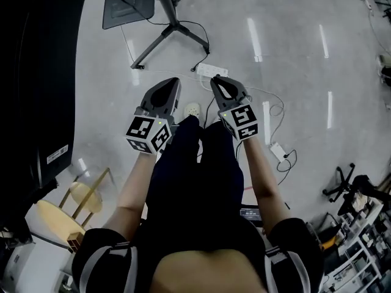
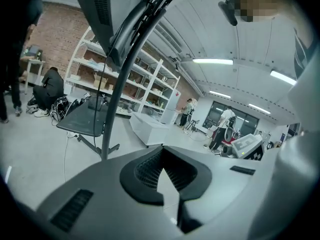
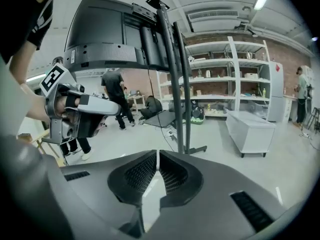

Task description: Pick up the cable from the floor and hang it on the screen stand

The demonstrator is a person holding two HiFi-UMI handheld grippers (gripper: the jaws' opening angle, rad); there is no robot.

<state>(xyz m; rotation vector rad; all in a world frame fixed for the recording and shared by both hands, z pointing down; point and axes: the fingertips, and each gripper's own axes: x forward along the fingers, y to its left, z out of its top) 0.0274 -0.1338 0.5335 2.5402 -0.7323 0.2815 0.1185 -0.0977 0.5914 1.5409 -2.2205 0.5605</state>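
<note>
The left gripper (image 1: 175,82) and right gripper (image 1: 215,80) are both sitting clenched on nothing (the tips are meeting in each gripper view). The white cable (image 1: 280,107) is lying looped on the floor (image 1: 299,54), just beside the right gripper, while the screen stand (image 1: 166,34) is standing farther ahead.

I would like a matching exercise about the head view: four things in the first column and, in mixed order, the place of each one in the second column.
Things:
1. white power strip
2. black screen stand with spread legs
3. pale round wooden chair
4. small white adapter box

Places:
A. lower left corner
B. on the floor, right of the middle
C. top, left of the middle
D. on the floor, upper middle, just below the stand's legs

Pairs: 1-D, 2-C, 3-A, 4-B
</note>
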